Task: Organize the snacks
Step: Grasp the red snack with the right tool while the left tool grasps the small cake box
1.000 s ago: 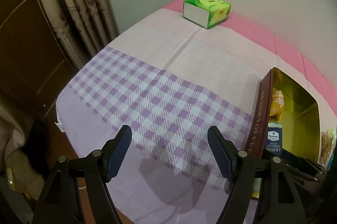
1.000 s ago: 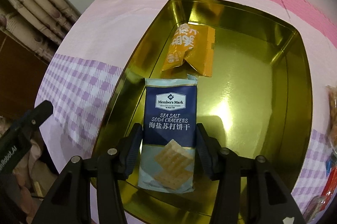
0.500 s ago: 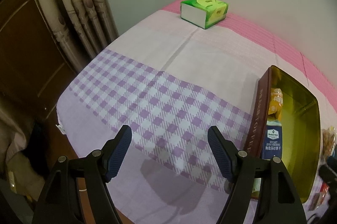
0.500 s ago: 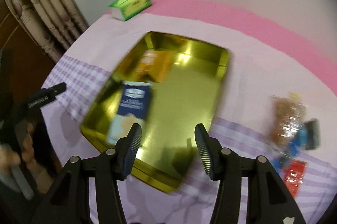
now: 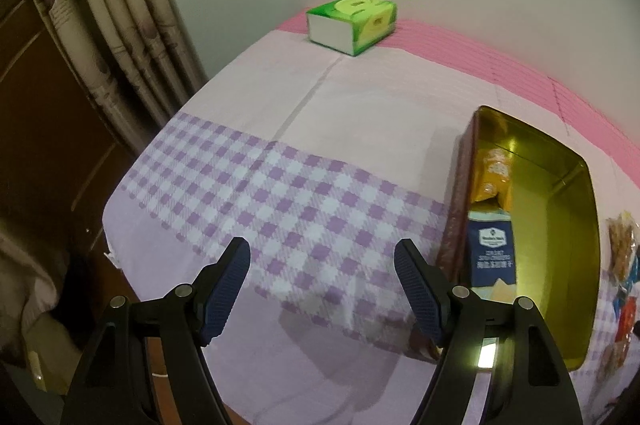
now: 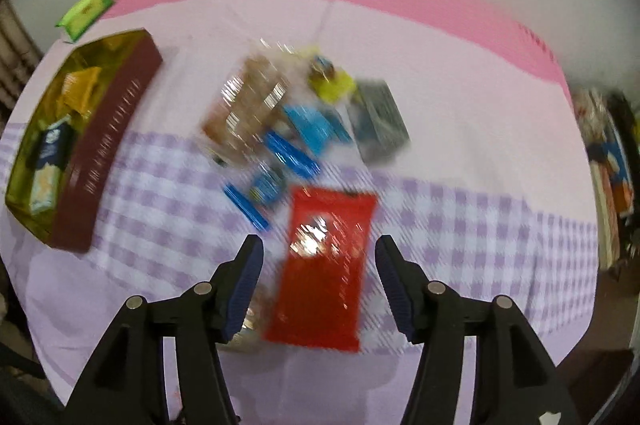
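Between the right gripper (image 6: 318,259) jaws, a red packet (image 6: 324,273) is being framed; jaws spread, nothing gripped. Loose snacks (image 6: 276,121) are lying just ahead of it; tin (image 6: 108,145) is off to its left, crackers (image 6: 50,161) and an orange pack (image 6: 82,91) inside. Left gripper (image 5: 322,283) is being held spread over bare cloth (image 5: 280,193), tin to its right. Likely step: next pick being lined up. Lowering and closing on the red packet is called for.

The blue cracker pack (image 5: 491,249) in the gold tin (image 5: 576,245) has a white badge and white words, too small to read. The tin's brown side (image 6: 105,153) has gold letters, too blurry to read.
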A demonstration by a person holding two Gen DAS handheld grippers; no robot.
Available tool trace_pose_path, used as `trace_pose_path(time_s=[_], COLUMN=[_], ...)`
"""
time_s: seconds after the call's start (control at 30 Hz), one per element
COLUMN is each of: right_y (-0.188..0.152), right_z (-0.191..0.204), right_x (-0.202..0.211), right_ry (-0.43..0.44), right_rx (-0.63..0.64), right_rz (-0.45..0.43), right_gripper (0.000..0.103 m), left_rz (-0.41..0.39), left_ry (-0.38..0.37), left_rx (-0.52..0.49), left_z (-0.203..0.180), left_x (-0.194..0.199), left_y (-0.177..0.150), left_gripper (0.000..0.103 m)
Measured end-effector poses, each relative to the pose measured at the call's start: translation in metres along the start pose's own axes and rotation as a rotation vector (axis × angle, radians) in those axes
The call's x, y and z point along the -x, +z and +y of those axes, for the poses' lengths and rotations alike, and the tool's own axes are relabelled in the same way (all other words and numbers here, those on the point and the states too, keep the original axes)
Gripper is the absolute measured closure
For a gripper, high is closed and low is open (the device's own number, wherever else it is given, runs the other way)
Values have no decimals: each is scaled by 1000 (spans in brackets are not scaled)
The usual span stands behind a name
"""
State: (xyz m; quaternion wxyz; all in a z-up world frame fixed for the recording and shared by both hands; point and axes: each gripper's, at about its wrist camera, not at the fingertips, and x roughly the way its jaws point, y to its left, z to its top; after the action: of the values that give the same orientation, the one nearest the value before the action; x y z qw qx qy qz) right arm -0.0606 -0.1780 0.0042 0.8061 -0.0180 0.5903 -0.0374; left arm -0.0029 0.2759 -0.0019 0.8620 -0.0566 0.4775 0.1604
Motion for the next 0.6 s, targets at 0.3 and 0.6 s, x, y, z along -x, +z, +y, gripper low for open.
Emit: trace_pose_path(time_s=[0.3, 0.6], right_y=[-4, -2], right_z=[-13, -23], right_x=[-29, -48], right_ry=[47, 52], right_rx=[-26, -21], right_rz=[35, 16], right_gripper=[44, 56], left_rz=[6, 26], left_ry=[-28, -110], left_rx=[-84, -184], left_z=[-31, -82], left_x=[12, 35], left_y=[-7, -24], left_gripper=[28, 28])
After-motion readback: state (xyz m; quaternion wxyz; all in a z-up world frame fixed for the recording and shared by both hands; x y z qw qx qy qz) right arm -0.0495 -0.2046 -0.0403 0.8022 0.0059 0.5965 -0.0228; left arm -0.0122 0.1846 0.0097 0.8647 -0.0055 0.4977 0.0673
